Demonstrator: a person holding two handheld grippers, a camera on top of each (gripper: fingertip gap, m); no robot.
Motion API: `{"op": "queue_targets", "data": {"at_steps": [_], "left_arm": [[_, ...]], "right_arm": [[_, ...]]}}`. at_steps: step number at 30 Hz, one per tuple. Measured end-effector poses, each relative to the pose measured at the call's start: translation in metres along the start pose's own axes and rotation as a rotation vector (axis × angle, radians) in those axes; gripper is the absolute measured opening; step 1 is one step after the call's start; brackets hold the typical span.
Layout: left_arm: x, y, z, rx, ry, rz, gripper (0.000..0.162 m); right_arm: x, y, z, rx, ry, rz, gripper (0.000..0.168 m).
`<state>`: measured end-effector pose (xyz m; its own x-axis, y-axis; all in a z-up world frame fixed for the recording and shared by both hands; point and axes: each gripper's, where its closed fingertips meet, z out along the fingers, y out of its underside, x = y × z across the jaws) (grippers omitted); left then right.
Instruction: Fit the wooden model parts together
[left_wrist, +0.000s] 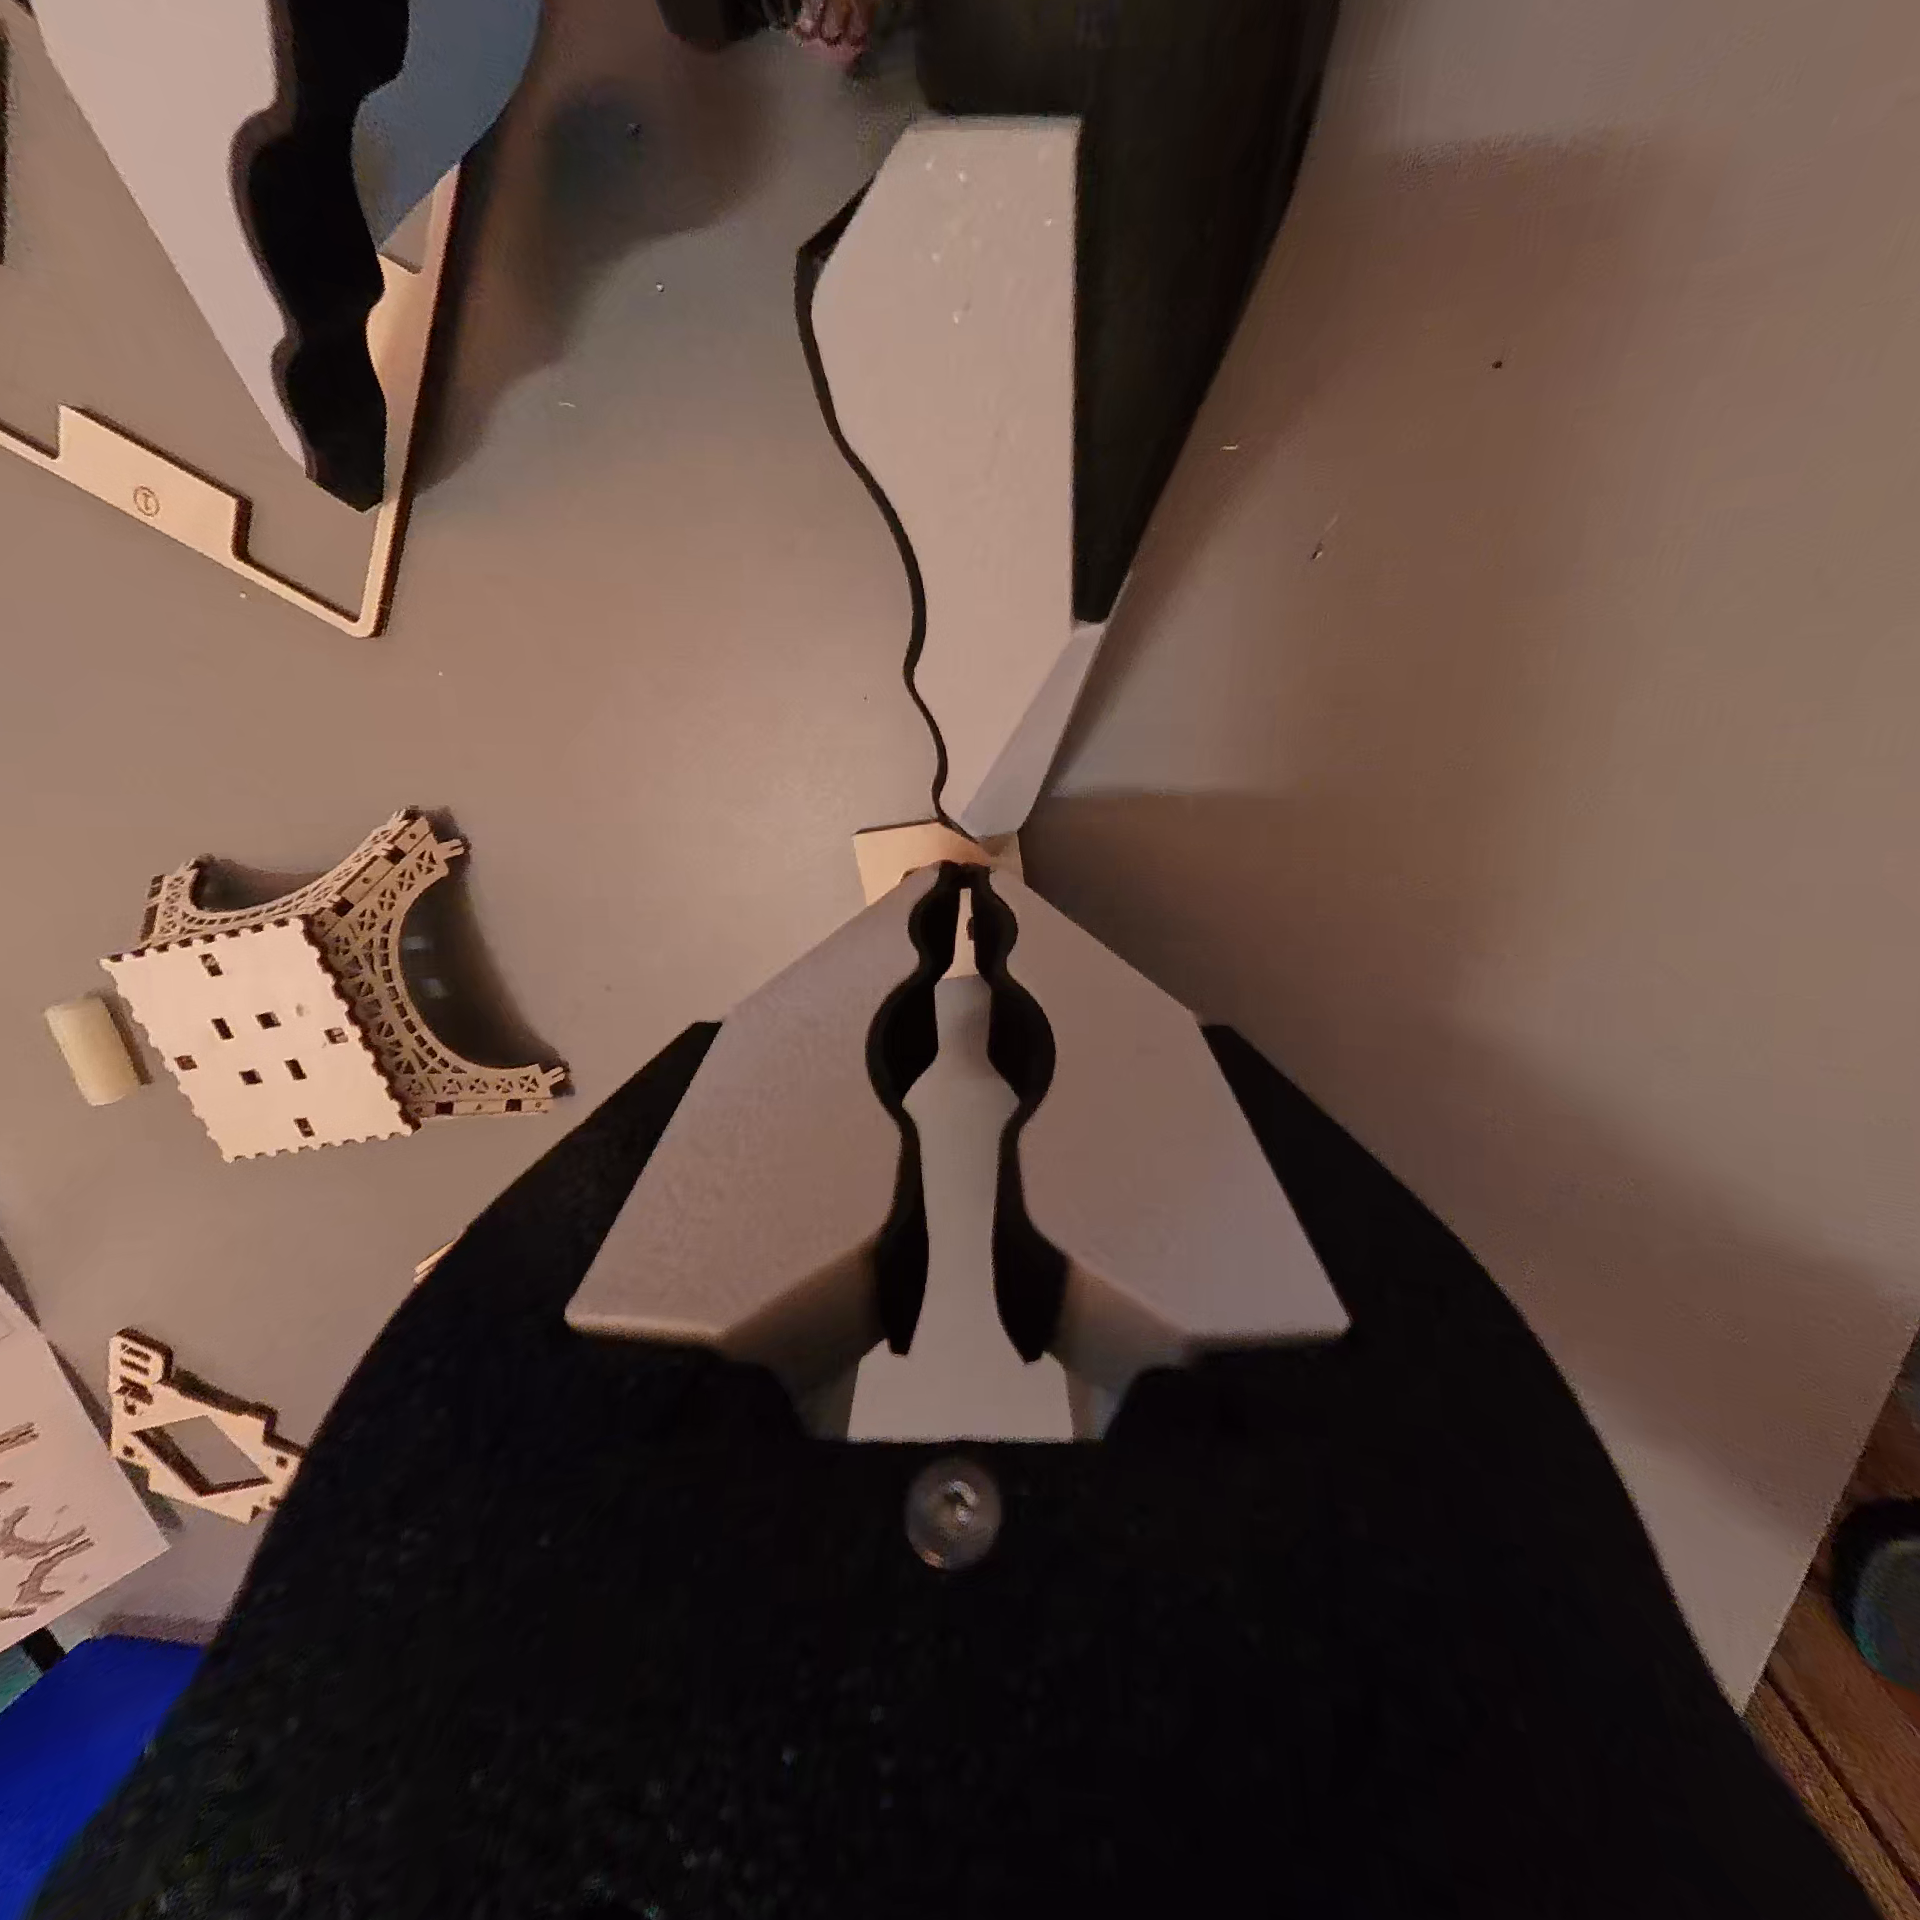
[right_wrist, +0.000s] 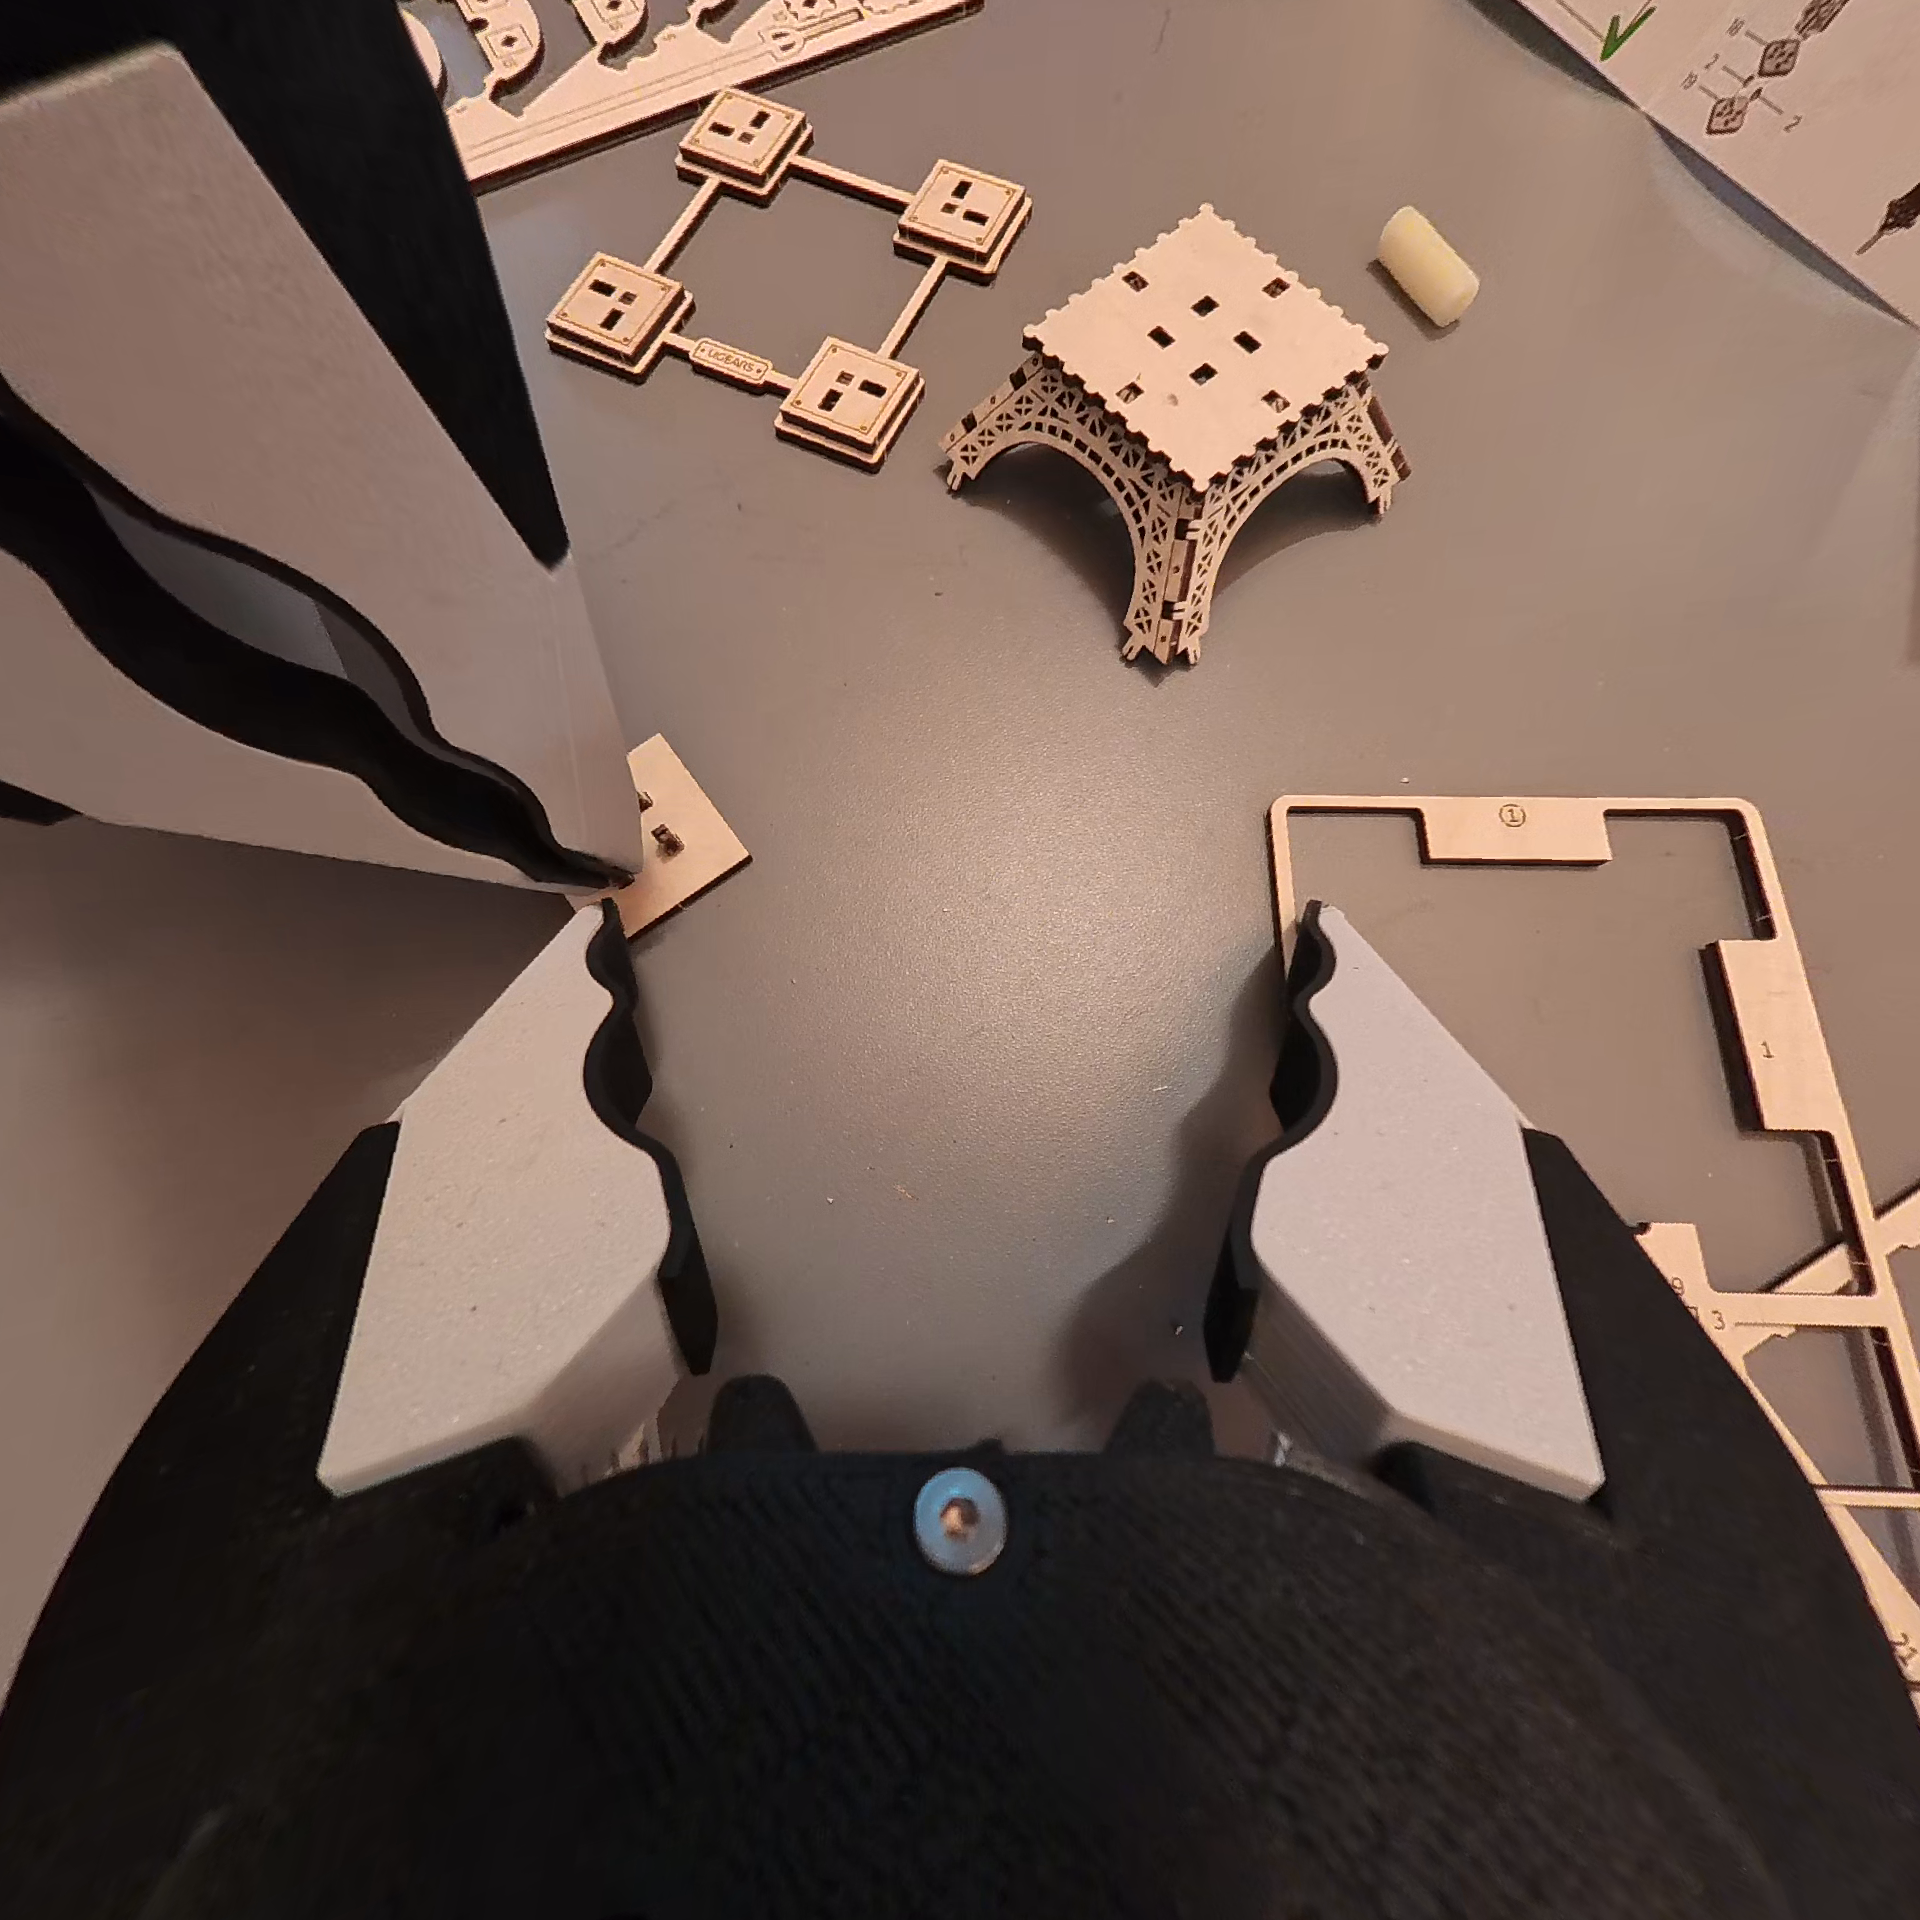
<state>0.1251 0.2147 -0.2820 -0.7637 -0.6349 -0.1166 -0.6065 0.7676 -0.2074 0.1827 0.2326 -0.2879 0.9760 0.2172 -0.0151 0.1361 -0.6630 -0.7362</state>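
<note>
My left gripper (left_wrist: 964, 883) is shut on the edge of a small flat wooden plate (left_wrist: 891, 860) low over the grey table. In the right wrist view the left gripper (right_wrist: 613, 871) comes in from the upper left, pinching that plate (right_wrist: 694, 840). My right gripper (right_wrist: 961, 935) is open and empty; its left fingertip sits right beside the plate. It also shows in the left wrist view (left_wrist: 639, 655). The wooden tower base (right_wrist: 1195, 416) with four arched legs stands farther off and appears in the left wrist view (left_wrist: 312, 987) too. A square wooden frame with four corner pads (right_wrist: 790, 281) lies next to it.
An emptied wooden sheet frame (right_wrist: 1662, 987) lies under my right finger. A pale wax cylinder (right_wrist: 1429, 265) sits beside the tower base. A parts sheet (right_wrist: 675, 83) and an instruction sheet (right_wrist: 1766, 104) lie at the far edge. A small loose wooden part (left_wrist: 197, 1434) lies at the left.
</note>
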Motion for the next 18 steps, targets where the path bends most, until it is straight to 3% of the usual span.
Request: {"op": "queue_targets", "data": {"at_steps": [12,16,18], "left_arm": [[0.0,-0.001,0.0,0.024,0.002,0.009,0.0],[0.004,-0.016,-0.02,0.191,0.032,-0.037,0.016],[0.002,-0.022,-0.039,0.27,0.009,-0.061,0.014]], "right_arm": [[0.0,0.0,0.0,0.0,0.001,-0.001,0.122],[0.0,0.0,0.0,0.0,0.0,-0.001,0.122],[0.0,0.0,0.0,0.0,0.0,-0.001,0.122]]}}
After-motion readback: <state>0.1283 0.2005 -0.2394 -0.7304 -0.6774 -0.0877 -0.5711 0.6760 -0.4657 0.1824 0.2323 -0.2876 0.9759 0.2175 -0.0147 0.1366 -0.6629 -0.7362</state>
